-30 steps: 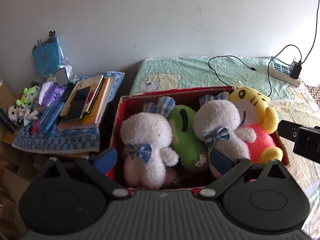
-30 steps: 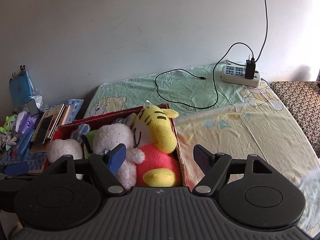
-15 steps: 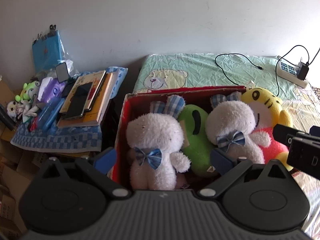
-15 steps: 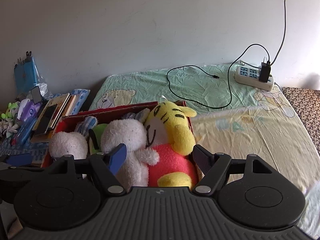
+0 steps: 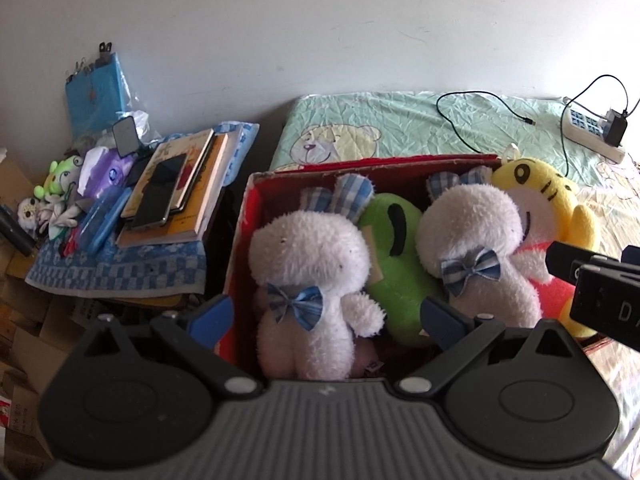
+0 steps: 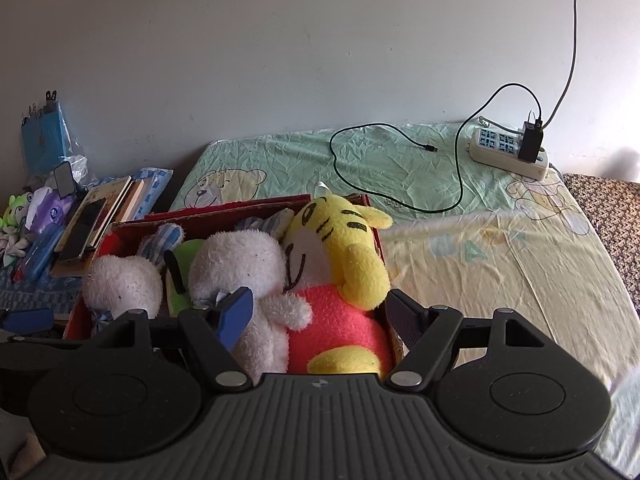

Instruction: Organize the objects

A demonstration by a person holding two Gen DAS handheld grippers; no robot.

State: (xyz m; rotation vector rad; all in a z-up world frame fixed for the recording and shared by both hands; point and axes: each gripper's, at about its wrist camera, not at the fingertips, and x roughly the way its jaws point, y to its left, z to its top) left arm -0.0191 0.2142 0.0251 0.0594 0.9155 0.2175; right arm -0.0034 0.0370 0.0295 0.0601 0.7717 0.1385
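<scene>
The red box [image 5: 256, 216] sat on the bed [image 6: 500, 264] at its left edge, packed wall to wall with four plush toys [image 5: 312, 264]. Left gripper [image 5: 324, 316] and right gripper [image 6: 320, 310] hovered above it, both spread wide and empty. Bare sheet lay right of the box.

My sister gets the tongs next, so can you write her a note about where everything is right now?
Left tongs: open, empty, in front of the left white bunny.
Right tongs: open, empty, in front of the yellow tiger.
The red box sits on the bed and holds four plush toys: two white bunnies, a green toy between them, and the tiger at the right end.
Done: those four look packed.
Left, maybe: small toys, books and a phone lie on the blue checked cloth beside the box.
</scene>
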